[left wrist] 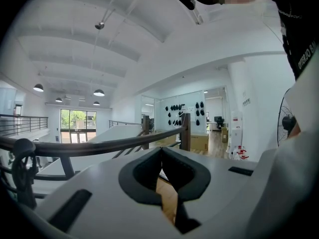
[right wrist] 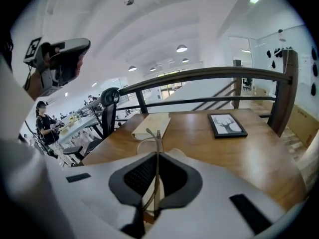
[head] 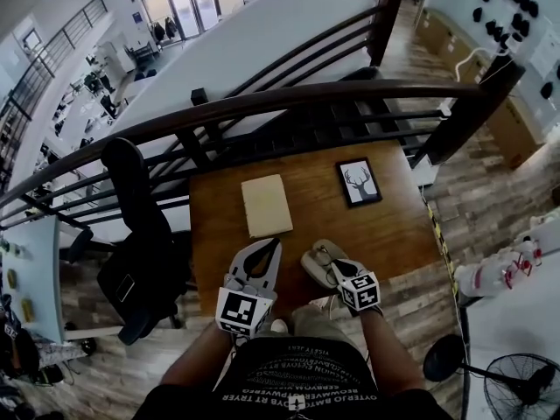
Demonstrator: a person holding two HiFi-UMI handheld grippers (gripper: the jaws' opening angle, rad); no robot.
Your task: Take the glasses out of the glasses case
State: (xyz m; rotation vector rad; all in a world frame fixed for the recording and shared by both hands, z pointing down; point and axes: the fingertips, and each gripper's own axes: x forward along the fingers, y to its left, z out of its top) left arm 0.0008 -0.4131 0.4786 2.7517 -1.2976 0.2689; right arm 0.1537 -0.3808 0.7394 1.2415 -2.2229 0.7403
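Right gripper view: glasses (right wrist: 157, 133) – two thin wire temples stand up between the pads of the right gripper (right wrist: 156, 156), whose jaws are nearly together and pinching them.
Glasses place: at the open beige glasses case (head: 315, 265), near edge of the wooden table (head: 315, 201); lenses hidden, can't tell if they're clear of the case.
Handling: likely light, springy and fragile at the hinges, and may swivel in a pinch – best taken by the folded temples close to the hinge, never the lenses.
Left gripper (left wrist: 160, 152): jaws closed, nothing between, just left of the case.
Further back: beige notebook (head: 266, 205), deer picture frame (head: 359, 182).
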